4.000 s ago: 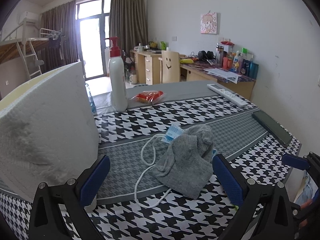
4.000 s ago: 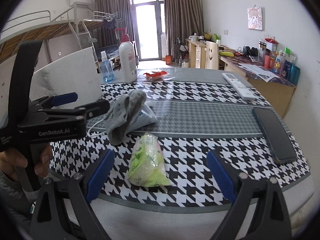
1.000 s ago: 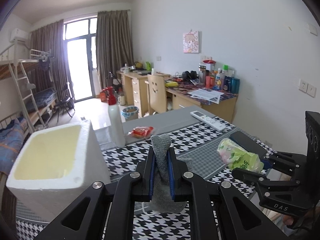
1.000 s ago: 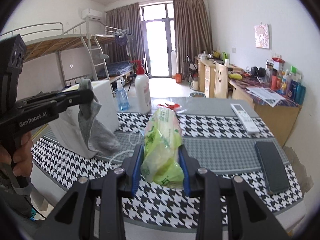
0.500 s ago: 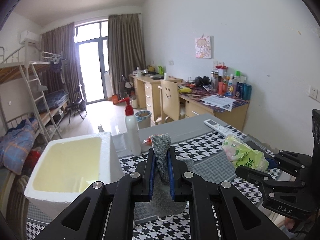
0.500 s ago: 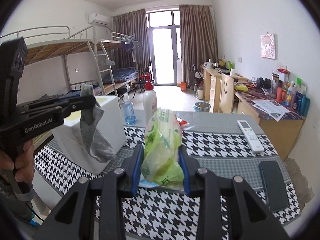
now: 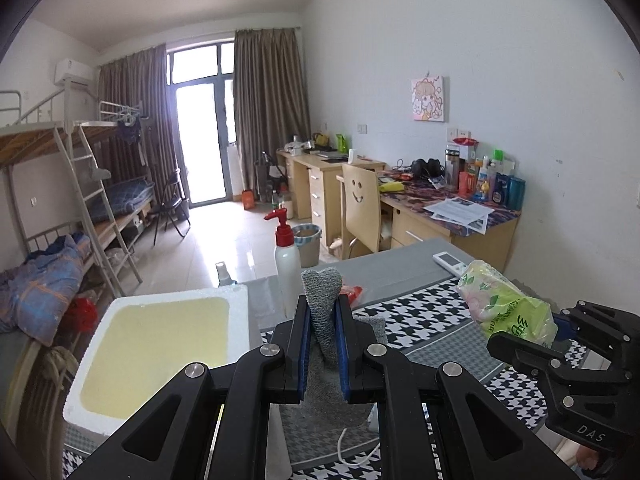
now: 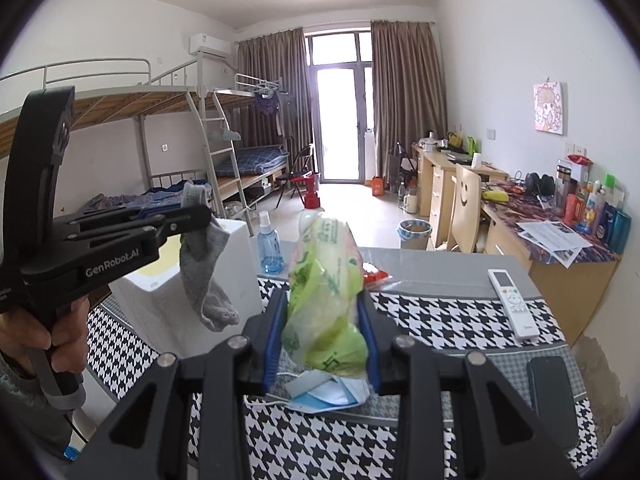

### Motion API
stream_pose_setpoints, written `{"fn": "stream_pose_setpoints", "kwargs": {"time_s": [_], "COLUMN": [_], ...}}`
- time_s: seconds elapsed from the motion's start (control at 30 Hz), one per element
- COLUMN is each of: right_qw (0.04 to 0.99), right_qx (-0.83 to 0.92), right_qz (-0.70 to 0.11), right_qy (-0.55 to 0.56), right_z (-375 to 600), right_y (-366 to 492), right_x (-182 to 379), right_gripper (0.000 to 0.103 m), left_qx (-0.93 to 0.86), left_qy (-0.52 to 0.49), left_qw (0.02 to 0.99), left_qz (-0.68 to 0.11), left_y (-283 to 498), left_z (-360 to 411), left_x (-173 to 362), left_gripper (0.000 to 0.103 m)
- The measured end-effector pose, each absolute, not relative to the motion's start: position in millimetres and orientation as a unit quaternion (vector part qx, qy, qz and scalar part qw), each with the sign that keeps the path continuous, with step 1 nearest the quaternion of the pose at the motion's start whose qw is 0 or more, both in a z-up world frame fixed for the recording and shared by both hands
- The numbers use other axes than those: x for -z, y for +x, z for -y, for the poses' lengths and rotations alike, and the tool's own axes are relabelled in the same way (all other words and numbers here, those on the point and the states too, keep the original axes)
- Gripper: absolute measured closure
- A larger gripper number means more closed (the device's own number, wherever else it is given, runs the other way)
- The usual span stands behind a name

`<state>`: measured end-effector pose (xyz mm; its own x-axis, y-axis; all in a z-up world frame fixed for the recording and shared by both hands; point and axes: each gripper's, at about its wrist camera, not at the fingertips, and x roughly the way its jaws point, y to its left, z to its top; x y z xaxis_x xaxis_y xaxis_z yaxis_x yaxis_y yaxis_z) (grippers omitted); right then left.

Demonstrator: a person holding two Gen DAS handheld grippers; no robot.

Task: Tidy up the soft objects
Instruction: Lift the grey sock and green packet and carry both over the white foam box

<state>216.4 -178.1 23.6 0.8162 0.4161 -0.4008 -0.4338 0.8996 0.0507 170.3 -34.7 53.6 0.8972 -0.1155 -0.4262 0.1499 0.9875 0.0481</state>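
The left gripper (image 7: 323, 312) is pinched tight on a grey sock (image 7: 322, 300), whose folded top pokes up above the blue pads while the rest hangs below them. In the left wrist view the sock sits at the centre, and the open white foam box (image 7: 236, 322), with its yellowish inside, lies at 9 o'clock from it on the houndstooth tablecloth (image 7: 424, 320). A white pump bottle with a red top (image 7: 286, 258) stands at 12 o'clock, just behind the sock.

The right gripper (image 8: 323, 320) is clamped on a green plastic tissue pack (image 8: 326, 292), which bulges up and out between the jaws. The right wrist view alone shows what lies under it: a blue face mask (image 8: 328, 392) with a white ear loop on the cloth at 6 o'clock. That view also shows the sock from the side, hanging free and clear of the table at 9 o'clock, in front of the foam box wall, and the person's left hand (image 8: 44, 344) around the handle at 8 o'clock. A blue spray bottle (image 8: 270, 248) beside the box shows clearly here; in the left view only its cap peeks out.

The left view shows the tissue pack from the side at 3 o'clock, sticking out past the black right gripper. A white remote control (image 8: 514, 304) lies at 3 o'clock in the right view, with a dark phone (image 8: 554, 396) at 4 o'clock.
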Motion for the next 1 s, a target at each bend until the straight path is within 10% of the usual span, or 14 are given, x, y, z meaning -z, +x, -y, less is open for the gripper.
{"fn": "stream_pose_setpoints", "kwargs": {"time_s": [1.0], "right_qw": [0.948], "right_qx": [-0.276], "right_qz": [-0.157], "right_qy": [-0.018], "right_z": [152.2], "right_y": [227.4], "right_x": [-61.0], "right_gripper": [0.064], "left_qx": [-0.006], "left_qy": [0.033], "left_qw": [0.989], "left_qz": [-0.143], "left_y": [172.9], "left_z": [-9.6], "left_x": [-119.6], "left_gripper": [0.091]}}
